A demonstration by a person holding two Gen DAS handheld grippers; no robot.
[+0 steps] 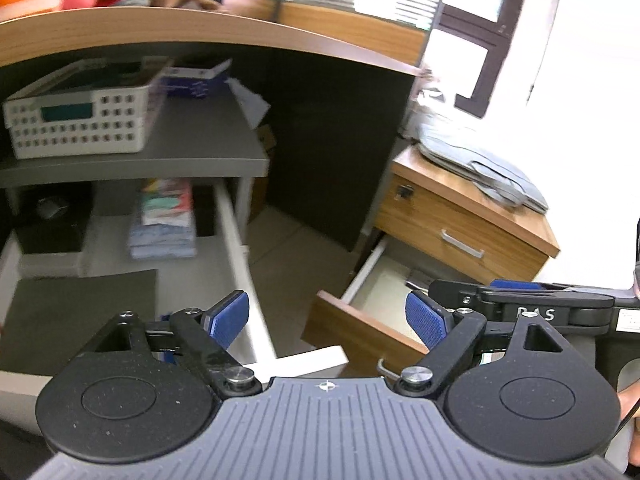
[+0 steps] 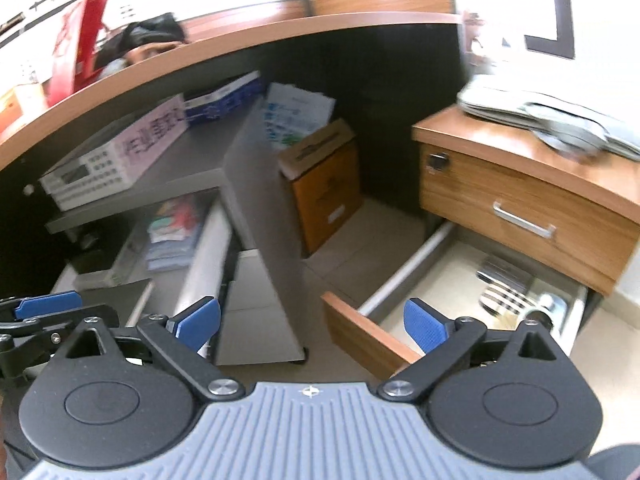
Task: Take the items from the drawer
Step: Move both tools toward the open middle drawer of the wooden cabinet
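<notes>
Both tools held high over the floor under the desk (image 2: 240,36). Left gripper (image 1: 327,320): fingers wide apart, nothing between. Right gripper (image 2: 312,324): fingers also spread, empty. Wooden drawer (image 2: 360,336) on the right pulled out, near front edge just below the right gripper; cutlery (image 2: 500,292) lies at its far right end. White drawer (image 1: 236,240) on the left open too, folded cloths (image 1: 164,220) inside. Bare floor (image 2: 340,264) between the two drawers.
</notes>
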